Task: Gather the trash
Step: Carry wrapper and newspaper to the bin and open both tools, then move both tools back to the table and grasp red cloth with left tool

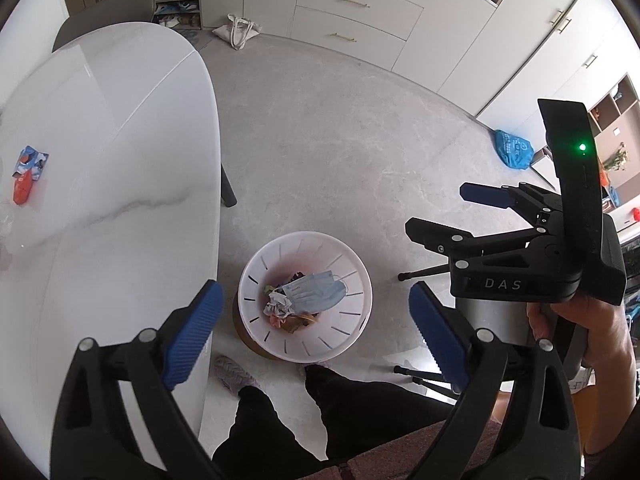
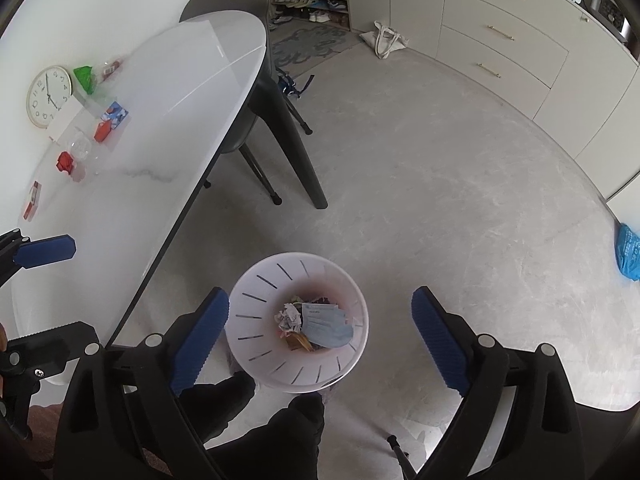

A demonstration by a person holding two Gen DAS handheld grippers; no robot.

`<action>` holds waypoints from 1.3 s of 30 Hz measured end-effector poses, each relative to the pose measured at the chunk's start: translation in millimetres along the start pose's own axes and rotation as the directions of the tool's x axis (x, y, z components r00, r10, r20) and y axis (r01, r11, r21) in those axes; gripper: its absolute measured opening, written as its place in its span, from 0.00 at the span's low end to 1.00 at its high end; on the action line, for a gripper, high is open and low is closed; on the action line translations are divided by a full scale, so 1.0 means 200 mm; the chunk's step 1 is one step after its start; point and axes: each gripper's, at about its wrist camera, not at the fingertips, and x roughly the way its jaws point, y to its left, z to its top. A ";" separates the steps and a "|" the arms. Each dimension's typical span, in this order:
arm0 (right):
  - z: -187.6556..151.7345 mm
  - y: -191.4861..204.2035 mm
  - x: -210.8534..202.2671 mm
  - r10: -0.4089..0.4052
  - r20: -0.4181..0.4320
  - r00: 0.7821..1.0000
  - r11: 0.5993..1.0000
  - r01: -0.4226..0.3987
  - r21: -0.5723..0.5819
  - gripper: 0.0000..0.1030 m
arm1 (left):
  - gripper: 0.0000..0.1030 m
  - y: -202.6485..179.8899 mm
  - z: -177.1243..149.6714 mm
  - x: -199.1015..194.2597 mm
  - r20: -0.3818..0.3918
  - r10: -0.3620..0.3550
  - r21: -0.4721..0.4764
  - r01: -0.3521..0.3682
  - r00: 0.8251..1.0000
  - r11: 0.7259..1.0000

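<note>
A white slotted bin (image 1: 352,264) stands on the floor beside the table, holding a blue face mask (image 1: 316,290), crumpled paper (image 1: 278,304) and other scraps. My left gripper (image 1: 316,336) hangs above it, open and empty. My right gripper (image 2: 320,340) also hovers over the bin (image 2: 256,292), open with nothing between its pads; the mask (image 2: 328,324) lies below. Each gripper shows in the other's view: right gripper (image 1: 448,212), left gripper (image 2: 76,292). On the white table (image 2: 168,128) lie a blue-and-orange packet (image 2: 111,120), a red crumpled wrapper (image 2: 65,161), a green wrapper (image 2: 85,76) and a red box (image 2: 32,200).
A clock (image 2: 48,96) and a clear plastic cup (image 2: 80,146) sit on the table. A dark chair (image 2: 280,120) stands at the table's edge. The floor holds a tote bag (image 2: 386,40), a blue plastic bag (image 2: 628,252) and tripod legs (image 1: 424,272). The person's legs (image 1: 320,408) are below the bin.
</note>
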 end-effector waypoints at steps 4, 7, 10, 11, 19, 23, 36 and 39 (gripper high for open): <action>0.01 0.01 0.00 0.000 0.001 1.000 1.000 0.000 -0.001 0.90 | 0.88 -0.01 -0.02 -0.01 0.003 0.013 -0.003 -0.013 1.000 1.000; 0.01 0.03 -0.01 0.000 0.004 1.000 1.000 0.000 -0.007 0.90 | 0.88 -0.01 -0.03 -0.02 0.007 0.018 -0.015 -0.018 1.000 1.000; 0.02 0.06 -0.02 0.000 0.011 1.000 1.000 0.000 -0.018 0.90 | 0.88 0.02 -0.03 -0.03 0.014 0.028 -0.030 -0.027 1.000 0.999; 0.03 0.07 -0.02 0.000 0.014 1.000 1.000 0.000 -0.020 0.90 | 0.88 0.03 -0.04 -0.04 0.016 0.030 -0.035 -0.030 0.999 0.999; 0.11 0.22 -0.06 0.022 0.038 0.999 0.997 -0.019 -0.073 0.90 | 0.92 0.17 -0.08 -0.14 0.052 0.074 -0.116 -0.068 0.996 0.991; 0.16 0.33 -0.07 0.043 0.057 0.997 0.993 -0.037 -0.114 0.93 | 0.92 0.31 -0.11 -0.21 0.070 0.105 -0.183 -0.091 0.992 0.979; 0.42 0.88 0.00 0.162 0.082 0.983 0.953 -0.134 -0.272 0.94 | 0.92 1.04 -0.24 -0.50 0.126 0.288 -0.479 -0.196 0.949 0.856; 0.49 1.04 0.02 0.192 0.079 0.978 0.939 -0.160 -0.306 0.94 | 0.92 1.28 -0.27 -0.56 0.117 0.348 -0.552 -0.230 0.930 0.802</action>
